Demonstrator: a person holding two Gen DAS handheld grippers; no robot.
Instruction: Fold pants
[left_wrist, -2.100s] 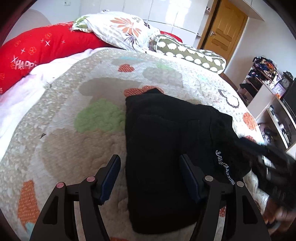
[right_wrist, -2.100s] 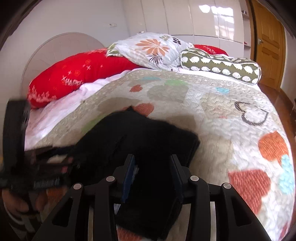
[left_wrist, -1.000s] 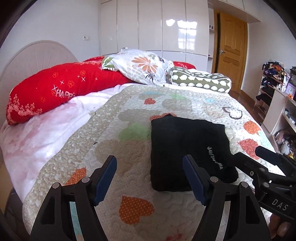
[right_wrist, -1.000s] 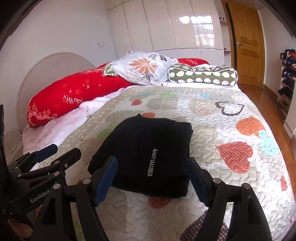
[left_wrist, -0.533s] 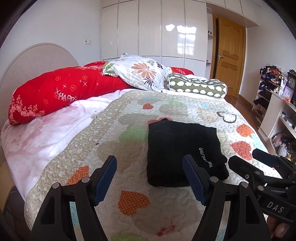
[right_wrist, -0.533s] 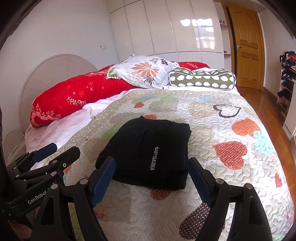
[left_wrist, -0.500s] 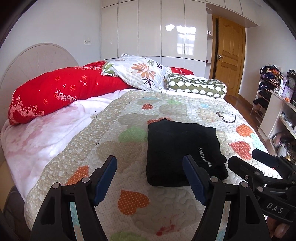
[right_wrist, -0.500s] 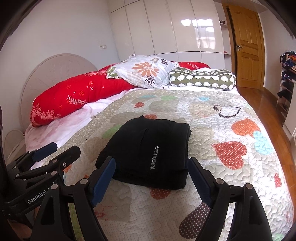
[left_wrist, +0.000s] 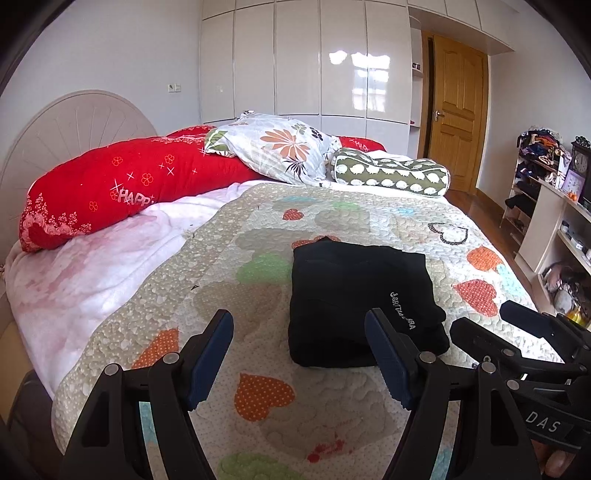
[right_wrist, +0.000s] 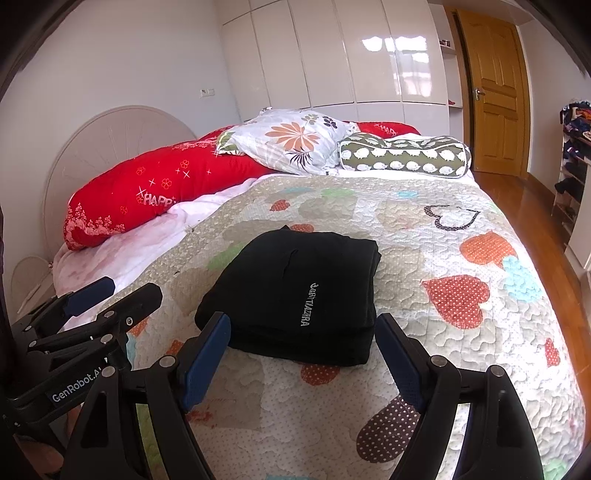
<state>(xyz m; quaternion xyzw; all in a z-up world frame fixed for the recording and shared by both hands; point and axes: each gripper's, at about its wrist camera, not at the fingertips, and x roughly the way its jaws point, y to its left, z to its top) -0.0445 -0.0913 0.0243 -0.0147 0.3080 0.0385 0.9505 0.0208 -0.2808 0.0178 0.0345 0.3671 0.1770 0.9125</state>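
The black pants (left_wrist: 354, 295) lie folded into a compact, roughly rectangular stack on the heart-patterned quilt (left_wrist: 258, 402) that covers the bed. In the left wrist view the stack sits just right of centre; in the right wrist view it sits at the centre of the frame (right_wrist: 295, 291). A line of white lettering runs along the top layer near its right edge, too small to read with certainty. Layered edges show along the stack's near side.

The left tool (left_wrist: 299, 350) fills the bottom of its own view, its jaws wide apart with nothing between them but quilt; the right blue pad overlaps the near right corner of the pants in the picture, yet no contact can be made out. The same tool appears at the lower left of the right wrist view (right_wrist: 114, 291), apart from the stack.

The right tool (right_wrist: 303, 354) also stands wide and empty, its two blue pads framing the near edge of the pants in the picture without pressing on the cloth. It shows at the lower right of the left wrist view (left_wrist: 484, 325), beside the stack.

At the upper part of both frames, a long red pillow (left_wrist: 122, 188), a floral pillow (left_wrist: 280, 147) and a green patterned bolster (left_wrist: 391, 171) lie across the head of the bed. A wooden door (left_wrist: 456, 110) stands at the upper right.
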